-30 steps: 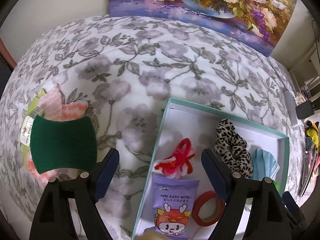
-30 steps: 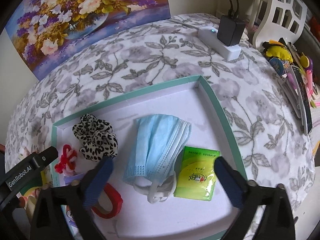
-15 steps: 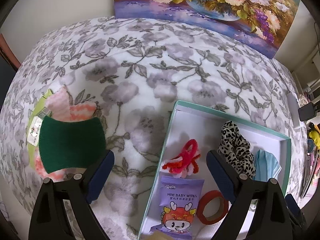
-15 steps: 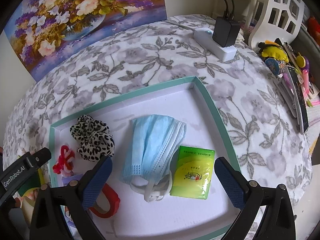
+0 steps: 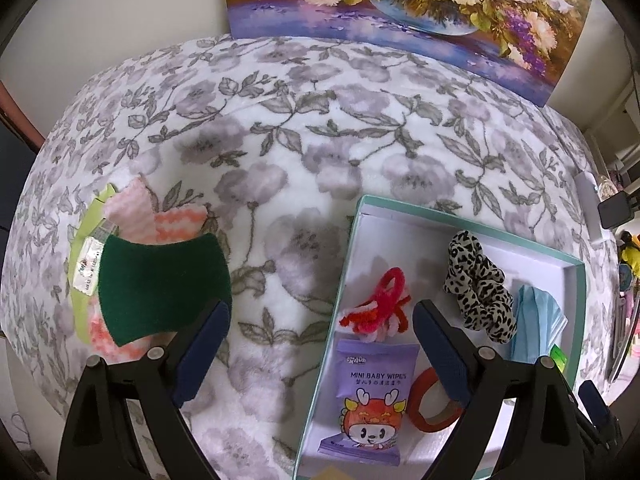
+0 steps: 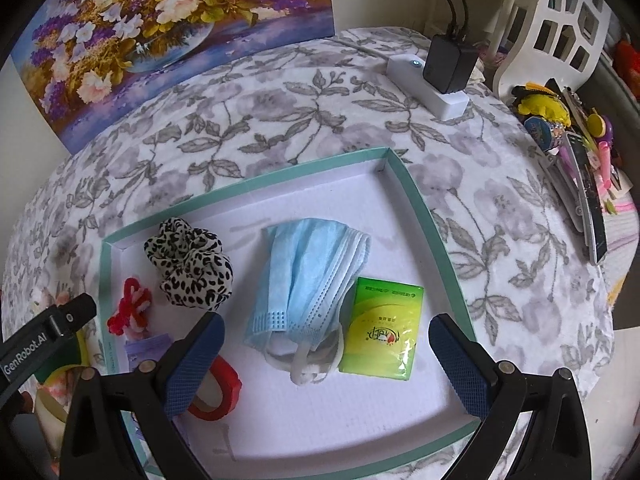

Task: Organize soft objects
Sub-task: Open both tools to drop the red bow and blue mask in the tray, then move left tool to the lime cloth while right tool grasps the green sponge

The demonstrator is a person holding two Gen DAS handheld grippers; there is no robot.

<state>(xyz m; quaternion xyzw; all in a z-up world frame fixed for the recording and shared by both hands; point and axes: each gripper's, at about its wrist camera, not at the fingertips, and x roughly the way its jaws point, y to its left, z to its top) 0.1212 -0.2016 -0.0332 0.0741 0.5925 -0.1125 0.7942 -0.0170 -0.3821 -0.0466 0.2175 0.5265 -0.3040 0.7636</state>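
Leopard-print scrunchie (image 6: 188, 266), blue mask (image 6: 308, 276), green scouring pad (image 5: 160, 284).

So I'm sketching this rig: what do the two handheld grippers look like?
Both the left gripper and the right gripper have glossy black angular arms with silver screws, ending in dark blue cross-hatched pads. The left one's black body carries white "GenRobot.AI" lettering.

At my twelve o'clock a flower painting (image 5: 408, 12) leans on the pale wall (image 5: 120, 8), behind the floral blanket (image 5: 280, 128).
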